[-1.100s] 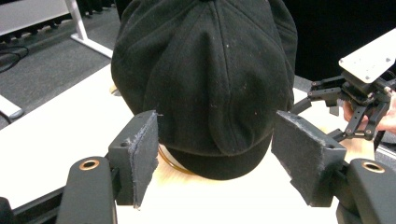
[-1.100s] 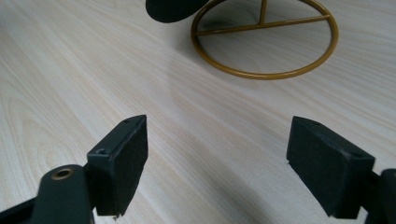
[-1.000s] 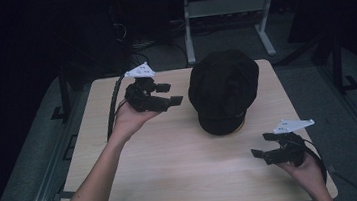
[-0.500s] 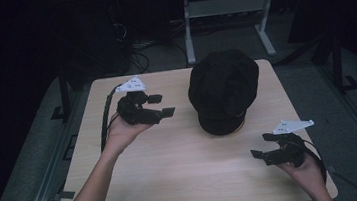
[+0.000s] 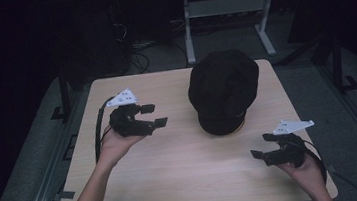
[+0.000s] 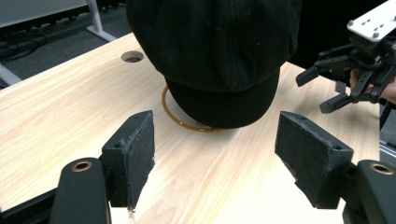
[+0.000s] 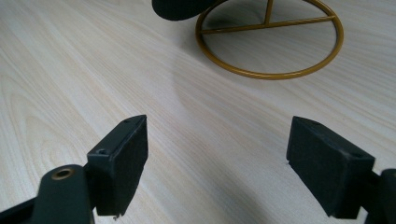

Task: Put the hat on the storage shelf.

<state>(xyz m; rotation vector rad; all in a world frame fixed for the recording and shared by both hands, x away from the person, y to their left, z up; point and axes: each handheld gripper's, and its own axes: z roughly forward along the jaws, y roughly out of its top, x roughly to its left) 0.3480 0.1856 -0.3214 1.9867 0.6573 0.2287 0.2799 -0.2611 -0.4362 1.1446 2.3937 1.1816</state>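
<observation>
Black cap [image 5: 224, 91] perched on a gold wire stand [image 7: 270, 39] at the far right-hand part of the wooden table [image 5: 185, 180], untouched. Left gripper [image 5: 154, 115] now drawn back toward the near left, farther from the cap than a second ago, jaws spread wide and holding nothing, aimed at the brim from the side. Right gripper [image 5: 262, 146] parked low near the table's front right corner, much as before, jaws likewise wide apart and empty, looking at the stand's ring base. Judged from the retreat: no grasp on the cap yet, approach seemingly being reset rather than pressed home. Cap lift, if intended, not yet begun.
</observation>
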